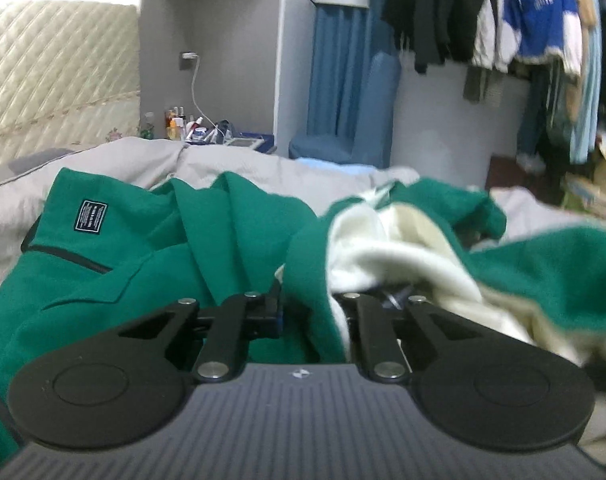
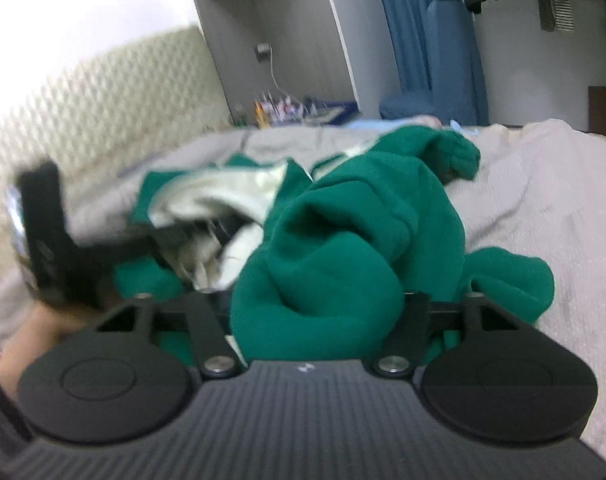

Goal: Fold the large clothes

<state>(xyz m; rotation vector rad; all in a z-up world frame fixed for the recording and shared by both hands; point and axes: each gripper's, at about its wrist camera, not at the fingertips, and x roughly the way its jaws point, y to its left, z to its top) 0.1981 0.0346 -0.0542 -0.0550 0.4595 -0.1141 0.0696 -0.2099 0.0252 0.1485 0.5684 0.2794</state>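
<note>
A: Nearest the left wrist camera, the left gripper (image 1: 309, 308) has its jaws drawn close on a fold of the green jacket (image 1: 151, 264), the fabric pinched where green cloth meets the cream lining (image 1: 387, 256).

B: And on the other side?

A: The right gripper (image 2: 315, 312) has its jaws standing wide apart, with a thick bundle of the green jacket (image 2: 343, 264) bulging between them. Whether the pads actually press on the cloth cannot be told; the fingertips are buried under the fabric.

B: Where does the garment lie?

A: Crumpled on a bed under a grey duvet (image 1: 231, 168), partly turned inside out. A dark sewn label (image 1: 91, 217) shows on the flat panel at left, above a zipped pocket.

B: Anything else close by?

A: In the right wrist view, blurred at left, the other black gripper (image 2: 51, 240) reaches into the lining.

B: Farther back?

A: A quilted headboard (image 1: 59, 72) at far left, a cluttered bedside shelf (image 1: 199, 128), a blue curtain (image 1: 339, 80), and hanging clothes (image 1: 503, 16) at far right.
</note>
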